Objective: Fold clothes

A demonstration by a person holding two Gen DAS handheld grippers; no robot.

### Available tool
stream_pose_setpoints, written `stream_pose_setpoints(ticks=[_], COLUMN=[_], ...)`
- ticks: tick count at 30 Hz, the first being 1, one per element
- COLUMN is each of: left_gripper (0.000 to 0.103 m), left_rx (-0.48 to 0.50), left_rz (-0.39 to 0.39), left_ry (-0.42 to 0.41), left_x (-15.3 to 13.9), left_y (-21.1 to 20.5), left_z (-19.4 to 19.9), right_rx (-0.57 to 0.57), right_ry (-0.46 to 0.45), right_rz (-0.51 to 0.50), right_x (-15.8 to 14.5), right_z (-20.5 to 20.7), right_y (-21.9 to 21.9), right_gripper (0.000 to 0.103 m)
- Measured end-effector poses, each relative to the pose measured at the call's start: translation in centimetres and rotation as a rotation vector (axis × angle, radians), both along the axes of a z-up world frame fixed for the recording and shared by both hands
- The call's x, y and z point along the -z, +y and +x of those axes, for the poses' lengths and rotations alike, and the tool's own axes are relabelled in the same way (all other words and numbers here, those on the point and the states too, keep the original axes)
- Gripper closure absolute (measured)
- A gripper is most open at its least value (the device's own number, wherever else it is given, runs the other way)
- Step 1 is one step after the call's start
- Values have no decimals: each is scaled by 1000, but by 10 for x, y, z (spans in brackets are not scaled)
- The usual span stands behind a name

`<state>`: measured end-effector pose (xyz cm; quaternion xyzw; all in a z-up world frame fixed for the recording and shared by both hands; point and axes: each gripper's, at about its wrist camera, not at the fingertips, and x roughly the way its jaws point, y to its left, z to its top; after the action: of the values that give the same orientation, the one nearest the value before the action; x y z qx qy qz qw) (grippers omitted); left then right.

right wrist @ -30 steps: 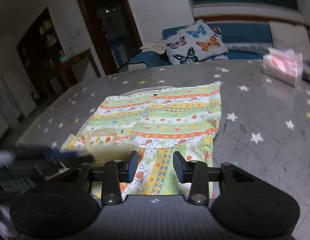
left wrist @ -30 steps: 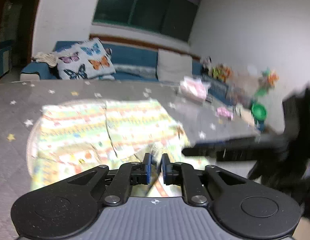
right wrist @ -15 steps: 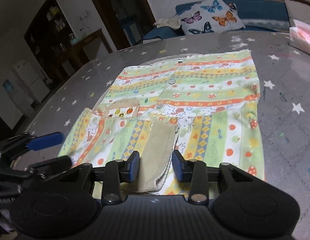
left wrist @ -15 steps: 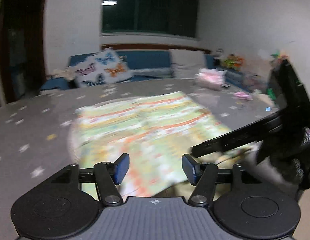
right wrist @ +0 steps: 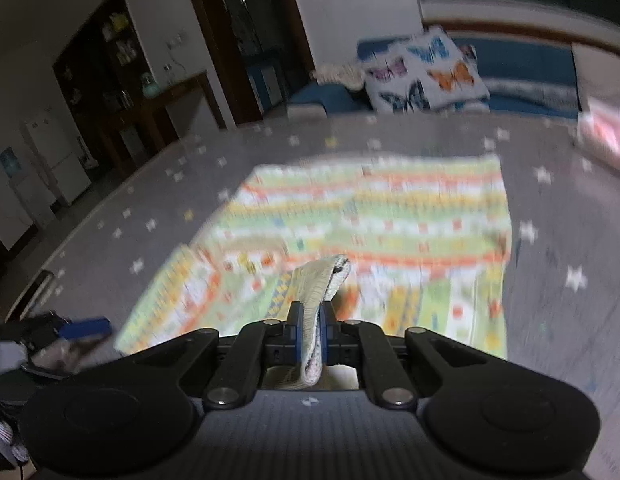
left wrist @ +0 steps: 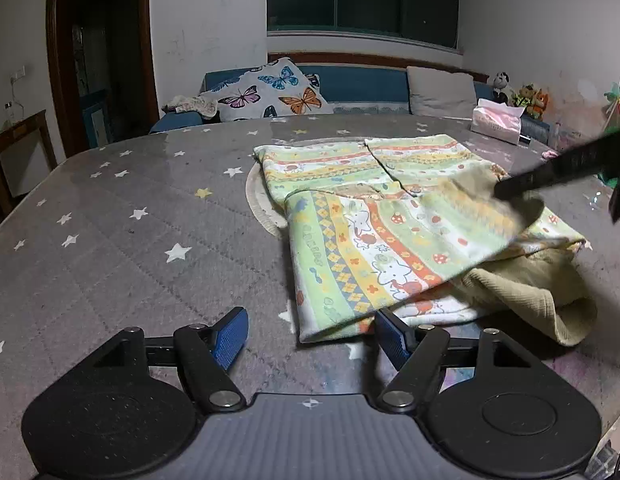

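Note:
A child's patterned garment in green, yellow and orange lies on the grey star-print surface, its near part folded back. Its beige ribbed cuff lies at the near right. My left gripper is open and empty, low over the surface at the garment's near edge. My right gripper is shut on a beige ribbed cuff of the garment and holds it up. The right gripper's dark finger reaches in from the right in the left wrist view.
A pink tissue pack sits at the far right of the surface. Behind are a blue sofa with a butterfly cushion and toys. A wooden table and doorway stand to the left.
My left gripper let go of the garment, opened and drew back low to the left. My right gripper closed on the beige cuff and lifted it.

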<state>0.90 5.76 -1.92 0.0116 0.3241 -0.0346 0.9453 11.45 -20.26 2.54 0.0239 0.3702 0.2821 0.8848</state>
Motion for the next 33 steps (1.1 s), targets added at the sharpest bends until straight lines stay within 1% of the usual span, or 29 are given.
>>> stream_pose_setpoints(ticks=[4,7,9,10,11,12,13,15,20,23,26,28,30,33], left_gripper=[31,38,48,55,58,64,73,78,79,77,76,72,70,70], left_rx=[2,9,21,27,31,36,43,51,61,73,97,105,105,109], left_rz=[-5,-10,-10,-10,-7,-1,6,7,12,23,22,24,24,9], left_ry=[-4,-6,-10,-12,-13,-15,-12,-8,2,10,13,0,-24,-54], left_x=[0,1,0,0,-1,-1,-1,0,-1,-5,-14,-23,-32,-43], left_y=[0,-1,-2,-2,-3,-4,-5,-6,-8,-7,-5,-2,0,-4], left_z=[2,2,1,0,0,0,0,-1,-1,-2,-4,-5,-1,13], right_rx=[-15,-17,-2,5,12,27,42,71,129,126,121,111,93,76], right_ry=[-78,-138,-172,-189,-206,-196,-186,-165,-14,23,-32,-66,-86,-87], right_rz=[13,24,24,24,24,15,6,-11,-82,-101,-110,-112,-112,-111], right_x=[-28,-48,-56,-60,-63,-59,-55,-45,16,39,27,18,13,14], right_z=[0,-2,-5,-6,-7,-6,-4,-1,13,14,8,6,8,16], right_y=[4,5,1,-2,-4,-8,-11,-18,-30,-32,-33,-33,-31,-27], right_gripper=[96,96,96,96,96,96,96,96,96,94,93,93,93,91])
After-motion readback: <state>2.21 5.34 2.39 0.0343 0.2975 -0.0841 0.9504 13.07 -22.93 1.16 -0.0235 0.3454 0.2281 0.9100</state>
